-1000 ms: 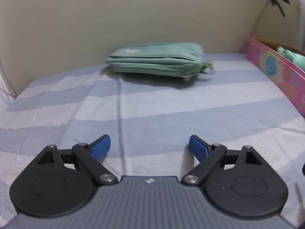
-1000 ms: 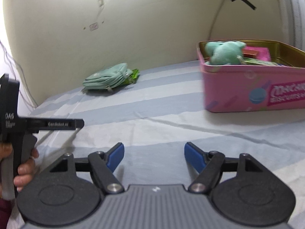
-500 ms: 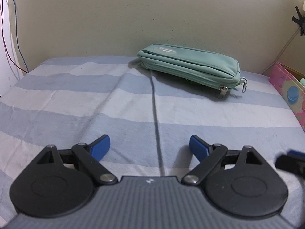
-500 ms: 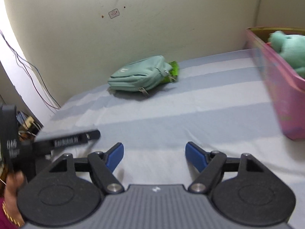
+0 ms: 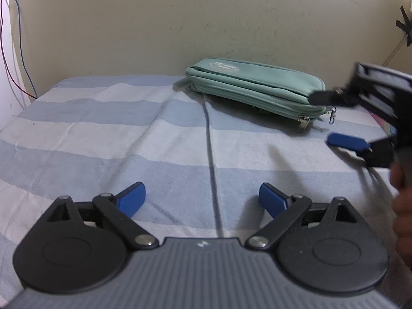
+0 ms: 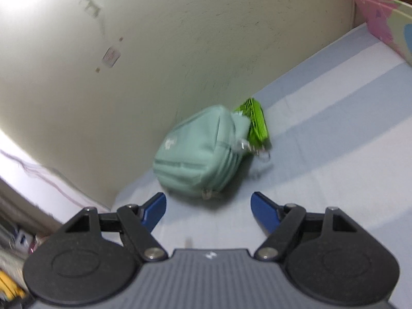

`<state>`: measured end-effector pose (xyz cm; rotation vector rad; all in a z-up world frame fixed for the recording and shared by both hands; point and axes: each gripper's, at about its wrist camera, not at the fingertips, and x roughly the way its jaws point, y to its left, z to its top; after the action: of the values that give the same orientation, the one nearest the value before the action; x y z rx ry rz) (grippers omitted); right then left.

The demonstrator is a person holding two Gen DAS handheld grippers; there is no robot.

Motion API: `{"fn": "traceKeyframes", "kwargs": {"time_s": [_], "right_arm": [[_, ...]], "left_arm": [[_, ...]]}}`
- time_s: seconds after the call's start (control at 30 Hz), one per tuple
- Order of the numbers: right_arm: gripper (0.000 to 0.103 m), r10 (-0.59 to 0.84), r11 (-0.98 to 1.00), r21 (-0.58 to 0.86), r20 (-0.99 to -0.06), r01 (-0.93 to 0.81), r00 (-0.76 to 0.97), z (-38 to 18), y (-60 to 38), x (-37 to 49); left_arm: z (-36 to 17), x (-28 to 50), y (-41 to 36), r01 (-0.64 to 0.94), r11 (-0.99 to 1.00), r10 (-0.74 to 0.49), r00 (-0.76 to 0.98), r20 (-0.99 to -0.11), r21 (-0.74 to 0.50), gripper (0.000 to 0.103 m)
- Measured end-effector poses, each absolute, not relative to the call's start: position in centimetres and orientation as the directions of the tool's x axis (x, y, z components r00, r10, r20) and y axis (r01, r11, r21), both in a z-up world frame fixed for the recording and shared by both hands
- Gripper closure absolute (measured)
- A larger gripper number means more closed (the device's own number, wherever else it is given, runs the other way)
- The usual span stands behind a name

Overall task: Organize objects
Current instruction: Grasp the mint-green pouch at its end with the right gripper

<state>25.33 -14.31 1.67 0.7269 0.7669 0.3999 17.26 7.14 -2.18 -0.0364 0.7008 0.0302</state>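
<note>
Claws first, nearest the lenses: left gripper spread wide and opening further, blue pads over bare sheet, nothing between them; right gripper likewise parted and empty, aimed at the short end of the pouch.

Pouch: mint-green, zipped, several layered compartments, flat on the bed close to the wall, well beyond the left claw, much nearer the right. Probably soft-sided and light to moderate, with some give under the pads; fabric looks matte, so unlikely to slip. Zipper pulls dangling at the near end, too small and loose for a firm hold. Better taken across the thickness, top face to underside, near the end facing the right claw; likely to sag if lifted from one tip only.

Bright green item tucked just behind the pouch, touching it; kind unclear through the blur.

Bedsheet: soft cloth in blue and white stripes, one long crease running away from the left claw; apt to bunch if pads dig in.

Pink tin off at the right edge. Cream wall behind, scuffed, with wires down the left corner.
</note>
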Motion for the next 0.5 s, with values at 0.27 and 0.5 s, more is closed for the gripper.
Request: {"fn": "traceKeyframes", "kwargs": {"time_s": [0.27,0.5], "right_arm": [[0.053,0.554,0.705,0.708,-0.511,-0.044,0.657,0.9,-12.3,28.7],[0.066,0.574,0.689,0.723,-0.493,-0.06,0.654,0.5,-13.3,25.5]], "left_arm": [[-2.2,17.4,7.3,-0.041,0.998,0.007,0.764,-0.645,-0.038,0.004],[-2.0,17.7,8.1,-0.048,0.995,-0.015,0.77,-0.638,-0.082,0.004]]}}
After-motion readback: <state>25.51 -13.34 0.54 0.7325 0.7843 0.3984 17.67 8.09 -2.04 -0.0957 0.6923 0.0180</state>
